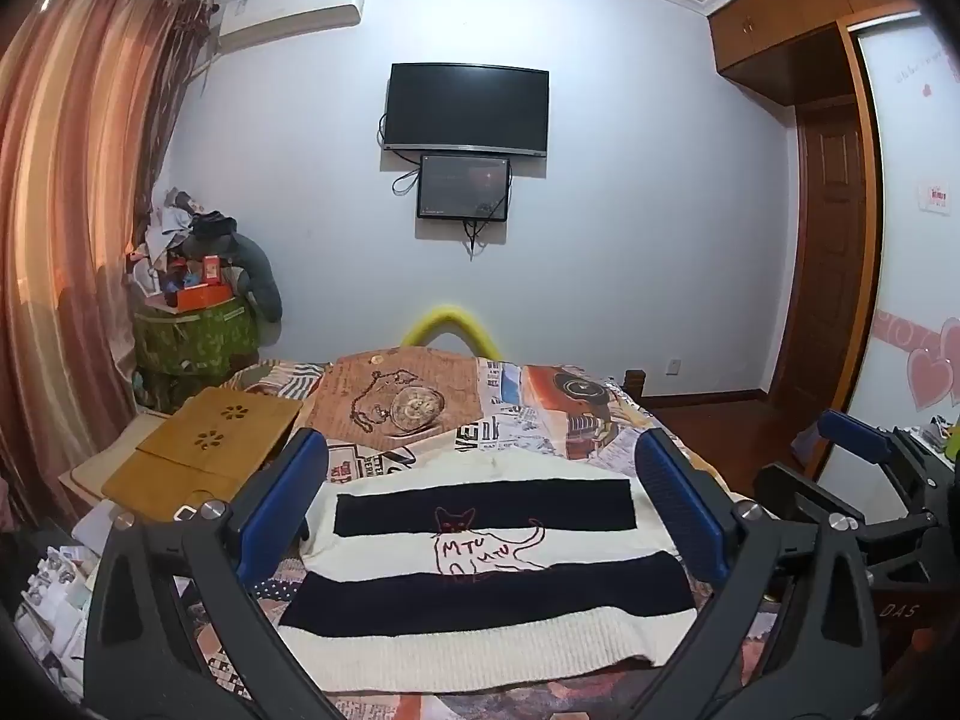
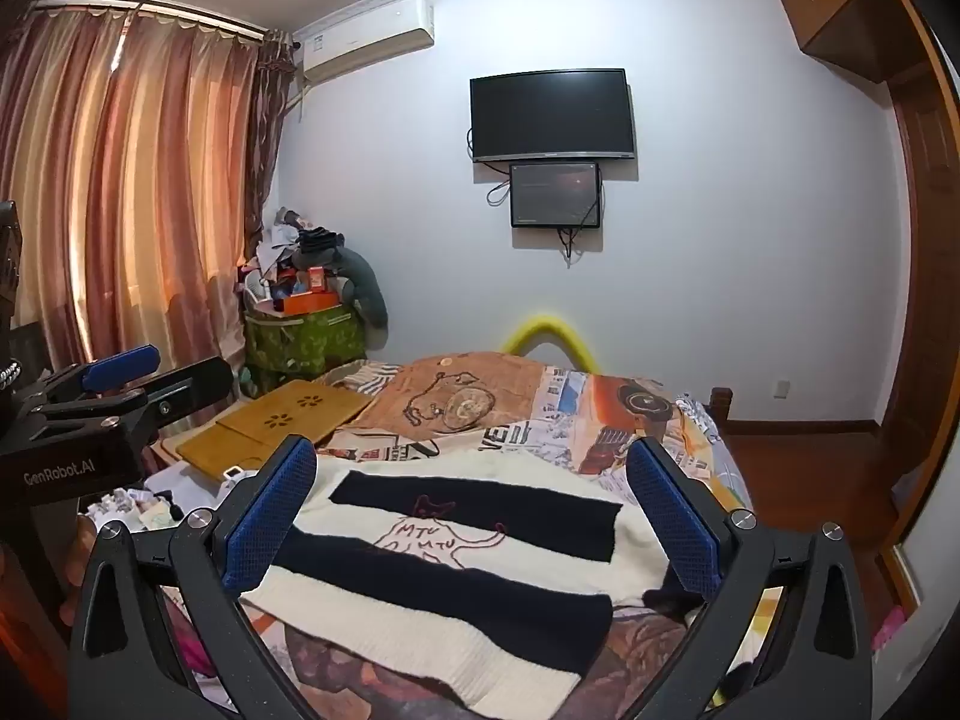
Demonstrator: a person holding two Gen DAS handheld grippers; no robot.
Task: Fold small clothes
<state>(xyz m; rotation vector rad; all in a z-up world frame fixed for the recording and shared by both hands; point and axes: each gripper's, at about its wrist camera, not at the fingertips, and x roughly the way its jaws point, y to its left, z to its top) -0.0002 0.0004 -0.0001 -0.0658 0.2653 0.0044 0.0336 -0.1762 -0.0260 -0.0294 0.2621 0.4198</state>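
Observation:
A small cream knit sweater (image 1: 480, 546) with black stripes and a red outlined cat marked "MTU" lies flat on the patterned bedspread (image 1: 420, 408). It also shows in the right wrist view (image 2: 456, 564). My left gripper (image 1: 480, 498) is open and empty, held above the sweater with a blue-padded finger on each side of it. My right gripper (image 2: 474, 504) is also open and empty above the sweater. The right gripper shows at the right edge of the left wrist view (image 1: 864, 450). The left gripper shows at the left edge of the right wrist view (image 2: 132, 378).
A wooden lap desk (image 1: 204, 450) lies on the bed's left side. A green bin (image 1: 198, 336) piled with clutter stands by the curtains (image 1: 66, 228). A TV (image 1: 467, 109) hangs on the far wall. A wardrobe (image 1: 840, 228) stands at the right.

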